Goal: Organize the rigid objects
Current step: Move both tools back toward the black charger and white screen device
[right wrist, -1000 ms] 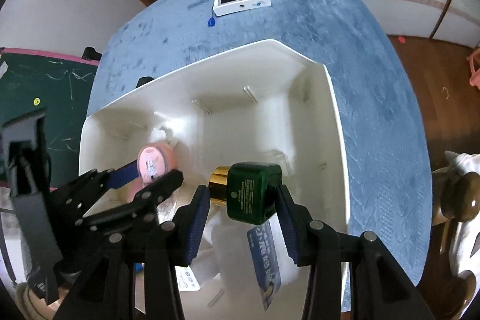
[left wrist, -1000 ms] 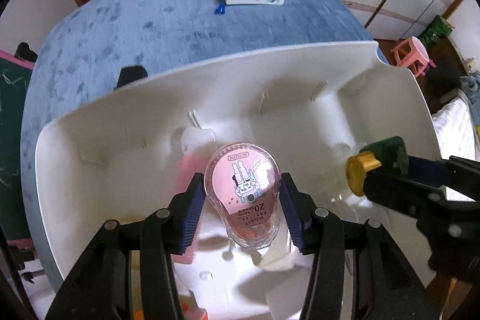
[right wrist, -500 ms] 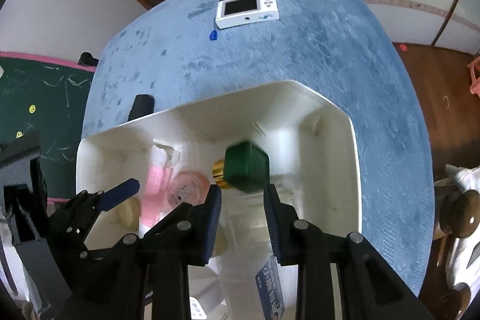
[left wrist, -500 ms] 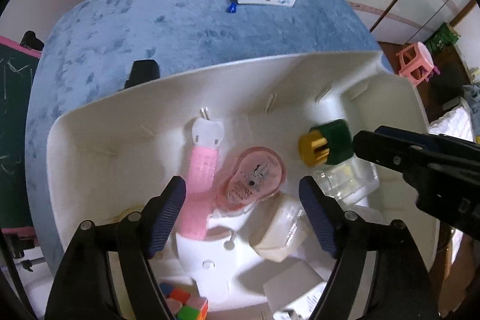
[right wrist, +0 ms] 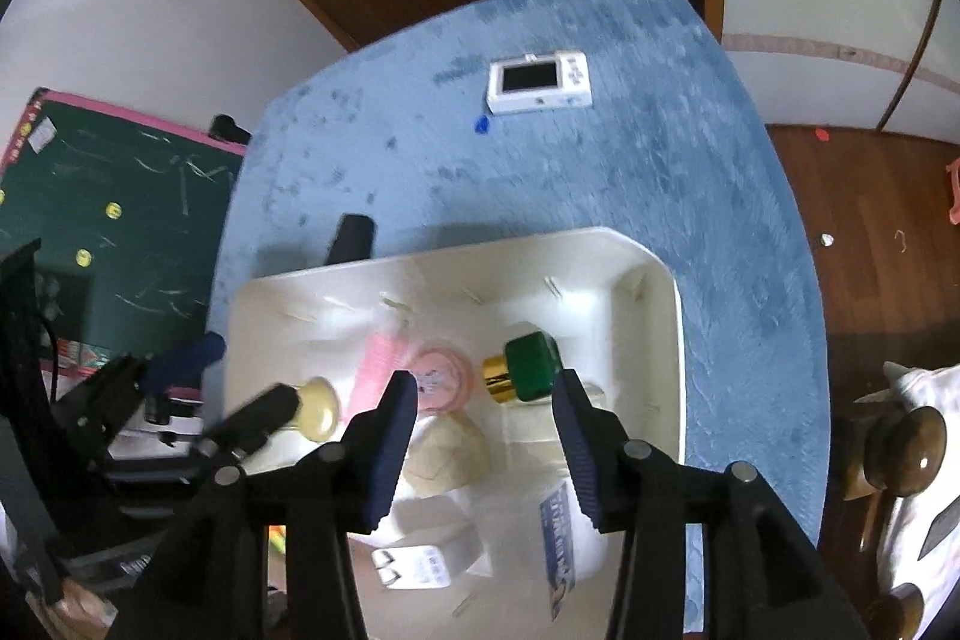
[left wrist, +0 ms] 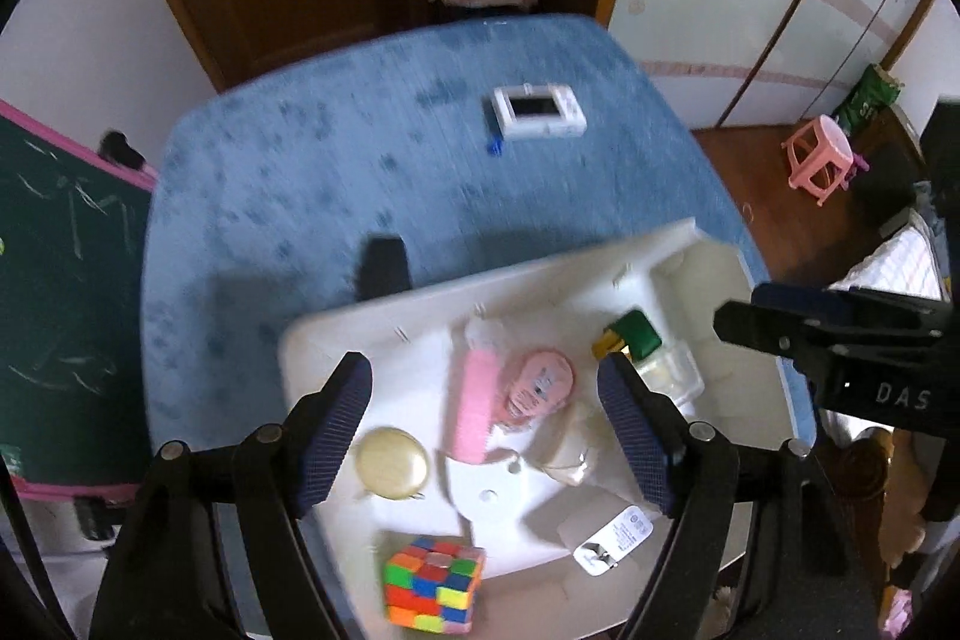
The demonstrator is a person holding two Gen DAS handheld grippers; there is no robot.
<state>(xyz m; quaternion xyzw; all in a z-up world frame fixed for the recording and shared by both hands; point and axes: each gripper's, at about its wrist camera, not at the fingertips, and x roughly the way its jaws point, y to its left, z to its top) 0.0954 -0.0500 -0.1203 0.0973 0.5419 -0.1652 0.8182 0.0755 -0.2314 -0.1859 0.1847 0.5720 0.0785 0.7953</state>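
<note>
**Both grippers empty above the white bin**

The left gripper [left wrist: 486,400] hangs over the white bin [left wrist: 384,325] with its jaws wide apart and nothing between them. The right gripper [right wrist: 485,427] is also above the bin; its jaws are opening, with a narrower gap, and they hold nothing.

Everything they frame lies loose on the bin floor. The green bottle with a gold cap [right wrist: 528,367] sits at about two o'clock in the bin, seen from the right wrist. Just beside it, toward nine o'clock, is the pink round case [right wrist: 441,379], and beyond that the pink brush [right wrist: 378,364].

The left wrist view shows the same row: bottle [left wrist: 630,334], case [left wrist: 537,388], brush [left wrist: 474,412]. It also shows what the other view lacks: a colourful puzzle cube [left wrist: 433,583] at six o'clock and the whole cream round tin [left wrist: 391,463] at eight o'clock. In the right wrist view, the tin [right wrist: 318,406] is half hidden behind the left gripper.

The right wrist view adds a flat packet with blue print [right wrist: 558,550] at five o'clock. Both views catch the white plug adapter [right wrist: 414,565].

On the blue table cover [right wrist: 660,130], well apart from the bin at twelve o'clock, lies a white device with a screen [right wrist: 538,83].
</note>
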